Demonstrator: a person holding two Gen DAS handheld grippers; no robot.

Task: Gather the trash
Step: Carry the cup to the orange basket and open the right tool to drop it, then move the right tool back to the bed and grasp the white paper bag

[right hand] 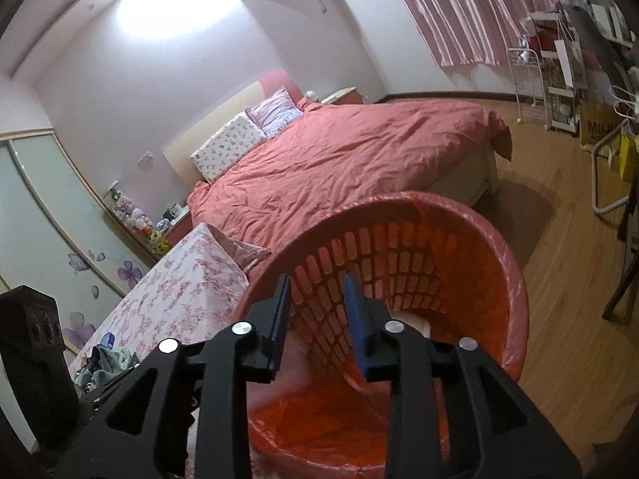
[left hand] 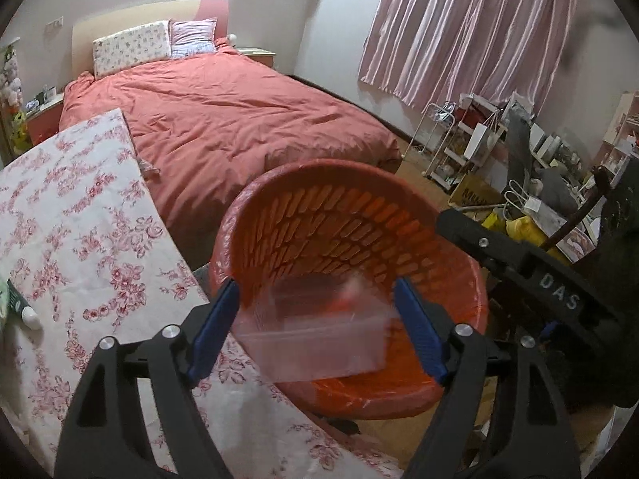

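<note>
An orange slatted waste basket [left hand: 347, 215] with a thin liner is tipped with its mouth toward me, beside the table. My left gripper [left hand: 319, 327] is open; between its blue pads a clear plastic box [left hand: 315, 343] is blurred and free of both pads, over the basket's mouth. My right gripper [right hand: 317, 319] is shut on the near wall of the basket [right hand: 471, 239], one finger inside and one outside. The right gripper's black body [left hand: 531, 279] shows at the right in the left wrist view. Something pale [right hand: 415, 325] lies inside the basket.
A table with a floral cloth [left hand: 80, 231] is at the left, with a green tube [left hand: 22, 307] on it. A bed with a pink duvet [left hand: 223, 119] stands behind. Cluttered shelves and bags [left hand: 499, 167] fill the right. Wooden floor [right hand: 559, 319] lies right of the basket.
</note>
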